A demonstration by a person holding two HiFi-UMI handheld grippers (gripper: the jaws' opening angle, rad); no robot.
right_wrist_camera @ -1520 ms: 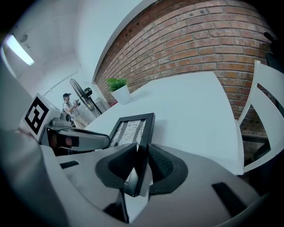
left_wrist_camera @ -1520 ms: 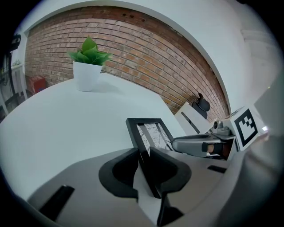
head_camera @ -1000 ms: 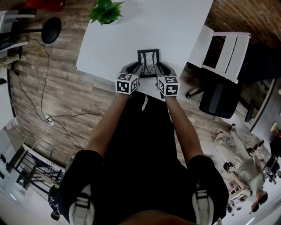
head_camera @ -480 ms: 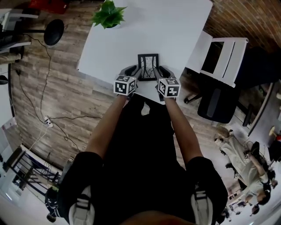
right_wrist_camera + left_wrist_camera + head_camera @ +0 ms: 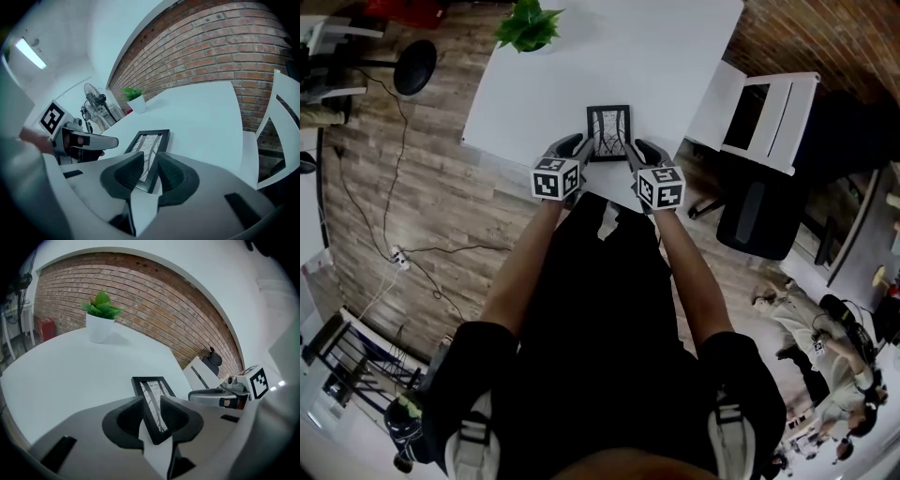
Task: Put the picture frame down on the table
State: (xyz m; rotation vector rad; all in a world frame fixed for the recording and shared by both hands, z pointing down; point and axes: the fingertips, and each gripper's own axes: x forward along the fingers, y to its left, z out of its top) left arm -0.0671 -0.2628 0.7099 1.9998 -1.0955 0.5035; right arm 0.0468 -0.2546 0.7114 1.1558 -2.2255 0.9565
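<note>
A black picture frame [image 5: 608,132] with a pale line print lies flat on the white table [image 5: 656,56], near its front edge. My left gripper [image 5: 580,146] hovers by the frame's near left corner and my right gripper [image 5: 637,150] by its near right corner. In the left gripper view the frame [image 5: 151,385] shows through the gap of the left gripper [image 5: 151,401], whose pads stand clear of it. In the right gripper view it is the same for the frame [image 5: 150,140] and the right gripper [image 5: 150,161]. Both pairs of jaws have just been closing slightly with nothing pressed between them.
A potted green plant [image 5: 528,23] stands at the table's far left corner. A white chair [image 5: 769,108] and a black office chair [image 5: 759,216] are to the right of the table. Wooden floor with cables lies to the left. A brick wall [image 5: 154,296] runs behind the table.
Both grippers have lifted a little away from the frame's near corners, and the left one has shifted outward to the left. The frame stays flat on the table.
</note>
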